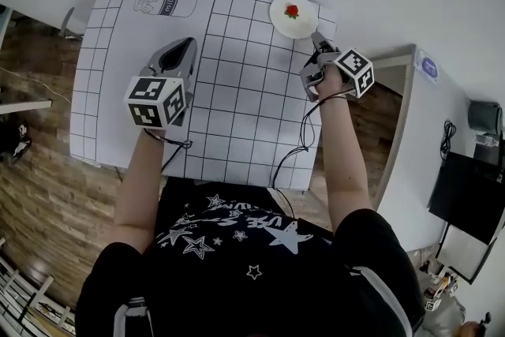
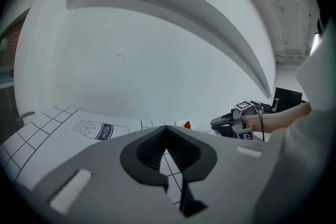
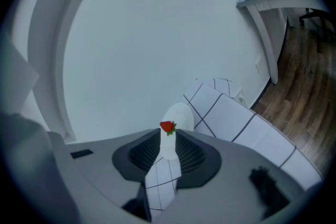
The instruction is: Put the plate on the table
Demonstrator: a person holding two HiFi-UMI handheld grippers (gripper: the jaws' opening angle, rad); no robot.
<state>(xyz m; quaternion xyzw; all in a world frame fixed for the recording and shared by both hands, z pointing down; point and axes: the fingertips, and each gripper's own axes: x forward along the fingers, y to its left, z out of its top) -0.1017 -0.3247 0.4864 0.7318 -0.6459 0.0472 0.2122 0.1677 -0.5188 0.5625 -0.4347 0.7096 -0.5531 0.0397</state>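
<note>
One plate (image 1: pixel 302 25) sits dead ahead of your right tongs (image 1: pixel 319 42), jaws slightly parted by its near rim; left tongs (image 1: pixel 188 47), pinched empty, hang well apart.

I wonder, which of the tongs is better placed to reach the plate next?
Right. The right tongs are open and aimed at the plate, close by its rim, so probably only a small move is needed. The left tongs are shut over the mat, farther away.
</note>
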